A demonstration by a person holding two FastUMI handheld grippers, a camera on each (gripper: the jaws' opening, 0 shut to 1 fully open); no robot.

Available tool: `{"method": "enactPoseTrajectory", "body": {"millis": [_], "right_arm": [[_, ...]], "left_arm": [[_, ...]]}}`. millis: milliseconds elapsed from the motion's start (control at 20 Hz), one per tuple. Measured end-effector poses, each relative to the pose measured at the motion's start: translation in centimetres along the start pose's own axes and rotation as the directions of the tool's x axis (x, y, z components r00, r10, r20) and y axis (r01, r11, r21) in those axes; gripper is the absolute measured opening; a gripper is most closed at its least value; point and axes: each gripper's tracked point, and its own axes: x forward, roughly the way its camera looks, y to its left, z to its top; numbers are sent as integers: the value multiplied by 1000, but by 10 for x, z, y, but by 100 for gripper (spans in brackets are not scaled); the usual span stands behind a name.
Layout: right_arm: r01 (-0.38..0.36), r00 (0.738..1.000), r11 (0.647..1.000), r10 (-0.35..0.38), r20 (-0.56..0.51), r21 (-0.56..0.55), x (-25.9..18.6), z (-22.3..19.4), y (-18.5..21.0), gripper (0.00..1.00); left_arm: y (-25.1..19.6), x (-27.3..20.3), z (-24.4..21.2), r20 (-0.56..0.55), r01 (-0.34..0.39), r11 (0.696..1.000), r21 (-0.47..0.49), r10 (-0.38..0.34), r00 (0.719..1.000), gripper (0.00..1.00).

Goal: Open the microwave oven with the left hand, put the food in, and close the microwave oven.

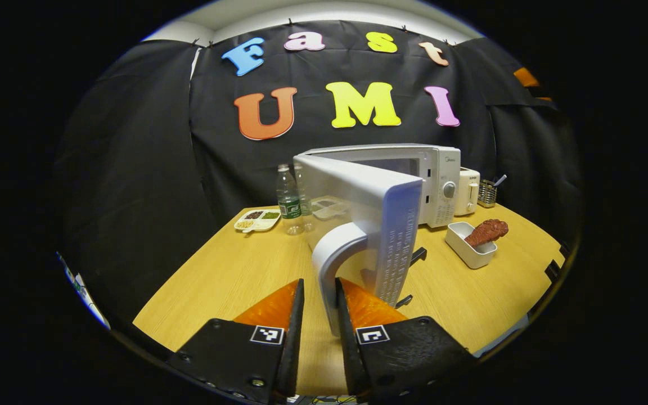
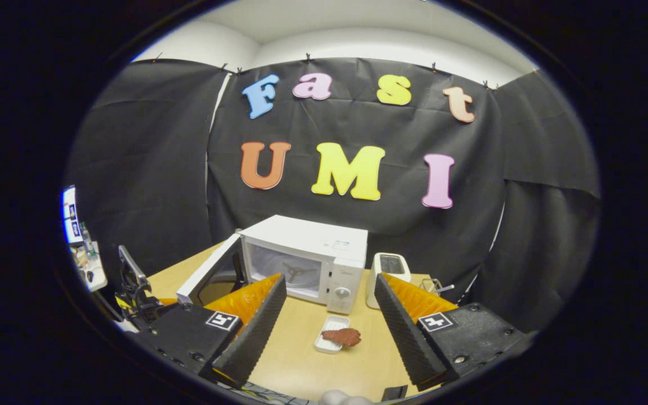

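Left gripper view, left to right: a sectioned snack tray (image 1: 257, 220) and a clear bottle (image 1: 289, 200) stand at the far edge of the tabletop (image 1: 228, 281). The microwave door (image 1: 377, 225) is swung wide open toward the camera; its curved handle (image 1: 332, 264) sits between the fingers of the left tongs (image 1: 318, 306), which are clenched on it. Behind stands the microwave oven (image 1: 436, 180), then a toaster (image 1: 468, 191). The food (image 1: 487, 232), a reddish-brown piece, lies in a white dish (image 1: 467, 244) right of the door, well apart from these tongs.

Right gripper view: the right tongs (image 2: 329, 315) are spread wide and released above the tabletop; the dish with the food (image 2: 342, 336) lies between and beyond the fingers, in front of the open oven.
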Motion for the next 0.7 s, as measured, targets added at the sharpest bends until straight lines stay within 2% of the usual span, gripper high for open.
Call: {"method": "enactPoseTrajectory", "body": {"millis": [50,100,150,200,250,300,350,400,450,500,550,700], "right_arm": [[-8,1000,1000,8,-3,0,2,0,6,100],[-15,1000,1000,15,-5,0,2,-2,12,96],[-20,1000,1000,20,-8,-1,4,-3,17,100],[-23,1000,1000,23,-12,-3,6,-5,21,100],[-23,1000,1000,23,-17,-6,6,-7,23,96],[-24,999,1000,24,-21,-8,8,-9,26,100],[-24,999,1000,23,-24,-11,10,-11,28,100],[-21,999,1000,21,-30,-12,10,-12,28,100],[-18,999,1000,17,-30,-8,11,-14,28,100],[-17,999,1000,17,-38,-6,13,-18,29,100],[-15,999,1000,15,-48,-5,13,-21,30,100],[-1,998,1000,0,-59,-13,18,-32,25,100]], "left_arm": [[7,-1,-1,-1,6,1000,-10,-6,1000,35],[14,-1,-3,-3,11,1000,-17,-11,1000,37],[17,-1,-4,-7,18,1000,-20,-18,1000,37],[22,-2,-4,-8,26,999,-24,-26,1000,40],[28,-4,-5,-5,28,999,-38,-28,1000,44],[36,-4,-5,-6,22,998,-54,-22,1000,51],[45,-5,-5,-5,11,998,-64,-11,1000,81],[47,-6,-6,-8,12,998,-65,-12,1000,84],[52,-7,-5,-1,-1,998,-59,0,1000,97],[55,-8,-7,-6,-8,998,-58,7,1000,89],[58,-9,-8,-7,-7,998,-61,6,1000,96],[60,-15,-7,-11,-15,999,-33,14,1000,96]]}}
